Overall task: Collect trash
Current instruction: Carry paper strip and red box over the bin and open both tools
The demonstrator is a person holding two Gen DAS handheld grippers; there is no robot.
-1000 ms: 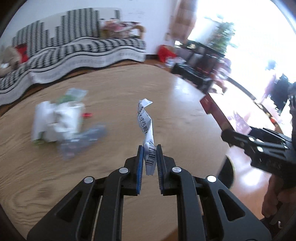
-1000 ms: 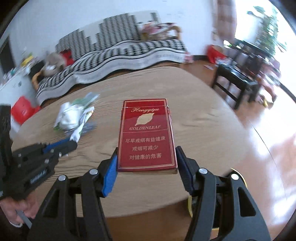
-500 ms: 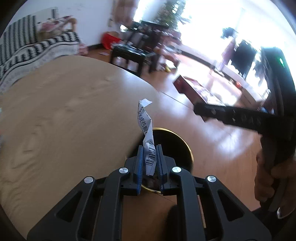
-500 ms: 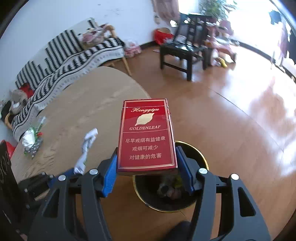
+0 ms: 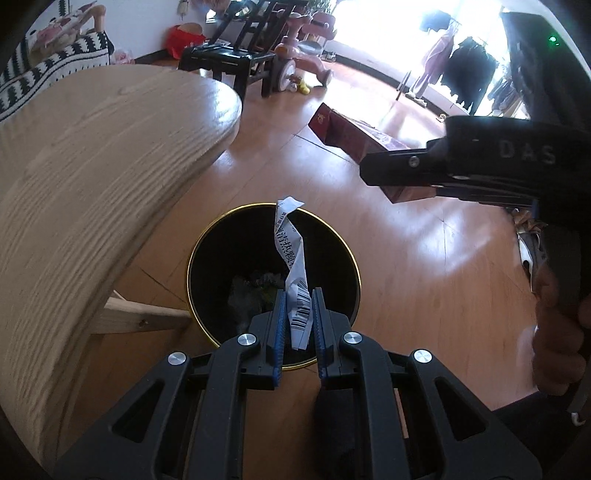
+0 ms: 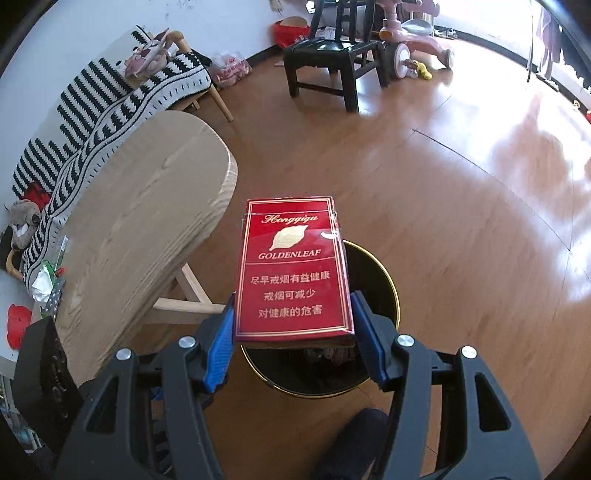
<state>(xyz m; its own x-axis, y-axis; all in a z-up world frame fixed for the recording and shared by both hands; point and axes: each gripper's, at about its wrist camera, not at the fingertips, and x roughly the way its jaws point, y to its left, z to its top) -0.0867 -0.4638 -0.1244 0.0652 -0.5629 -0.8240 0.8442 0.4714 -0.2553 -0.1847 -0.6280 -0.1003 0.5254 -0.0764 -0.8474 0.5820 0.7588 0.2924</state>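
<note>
My left gripper (image 5: 298, 325) is shut on a white paper wrapper (image 5: 292, 258) with a barcode and holds it above a black trash bin with a gold rim (image 5: 207, 236). Trash lies at the bin's bottom. My right gripper (image 6: 293, 332) is shut on a red cigarette carton (image 6: 291, 273) and holds it flat over the same bin (image 6: 384, 273). The carton (image 5: 347, 133) and the right gripper's body also show in the left wrist view, up to the right of the bin.
The round wooden table (image 5: 92, 155) stands left of the bin; its leg (image 6: 184, 291) is close by. More trash (image 6: 48, 284) lies on the table's far side. A black chair (image 6: 328, 55), a pink ride-on toy (image 6: 413, 33) and a striped sofa (image 6: 110, 96) stand beyond.
Both grippers have swung away from the table top and down to the floor bin. Each still holds its item. The bin now lies directly below both.
</note>
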